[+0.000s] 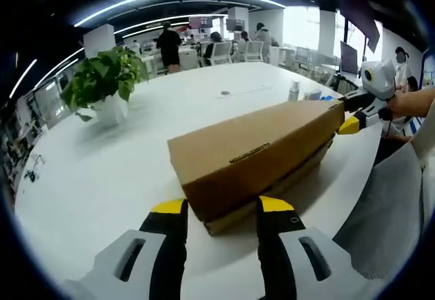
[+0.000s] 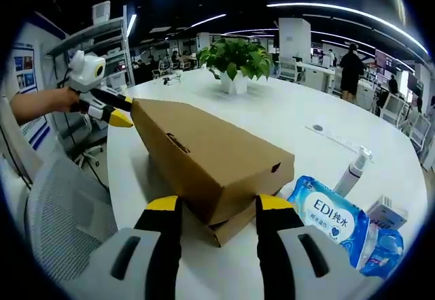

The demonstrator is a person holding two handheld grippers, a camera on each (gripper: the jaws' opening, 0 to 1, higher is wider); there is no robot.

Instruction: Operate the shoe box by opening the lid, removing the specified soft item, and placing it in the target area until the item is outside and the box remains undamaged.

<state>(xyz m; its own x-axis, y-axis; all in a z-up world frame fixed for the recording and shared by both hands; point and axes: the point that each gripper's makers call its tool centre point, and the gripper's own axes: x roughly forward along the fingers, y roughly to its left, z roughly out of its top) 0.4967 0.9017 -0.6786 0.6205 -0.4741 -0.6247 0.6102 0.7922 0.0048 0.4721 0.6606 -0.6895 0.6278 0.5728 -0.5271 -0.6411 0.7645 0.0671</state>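
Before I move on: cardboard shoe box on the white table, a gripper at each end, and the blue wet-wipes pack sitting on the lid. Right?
Not quite. The blue wet-wipes pack lies on the white table beside the shoe box, not on its lid, as the right gripper view shows. The rest holds: a gripper at each end.

Left gripper, jaws apart, straddles near corner of cardboard shoe box on white table. Right gripper at far-right corner. Potted plant far left.

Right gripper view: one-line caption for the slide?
Both grippers, right and left, open at opposite ends of a closed cardboard shoe box on a white table, wet-wipes pack beside it.
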